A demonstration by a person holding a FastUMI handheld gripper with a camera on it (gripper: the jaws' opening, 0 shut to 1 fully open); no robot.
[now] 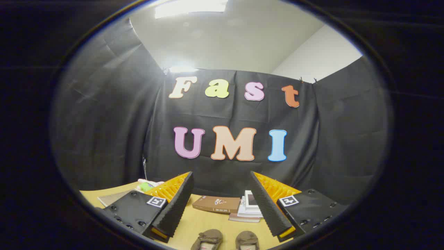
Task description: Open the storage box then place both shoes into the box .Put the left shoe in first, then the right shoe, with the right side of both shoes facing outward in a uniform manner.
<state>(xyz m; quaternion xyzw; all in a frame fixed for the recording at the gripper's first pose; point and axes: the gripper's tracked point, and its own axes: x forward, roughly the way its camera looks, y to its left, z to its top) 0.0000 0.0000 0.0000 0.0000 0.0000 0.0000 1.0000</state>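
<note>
Between the fingertips, at the near edge of the wooden worktop [208,222], sit two brown shoes: left one [208,240], right one [247,240], side by side, just apart. Only their rounded ends show, each with a pale opening toward the camera; long axes seem to run from near edge toward far edge, toes cannot be told. Gripper [222,194] spread wide, holding nothing, fingers raised above the tabletop. Beyond the fingers, toward the far edge: a brown book [216,204] lying flat, spine lettering too small to read; beside it a stack of white books [250,207]. Near the far left corner, a green and pink item [147,184], blurred.
</note>
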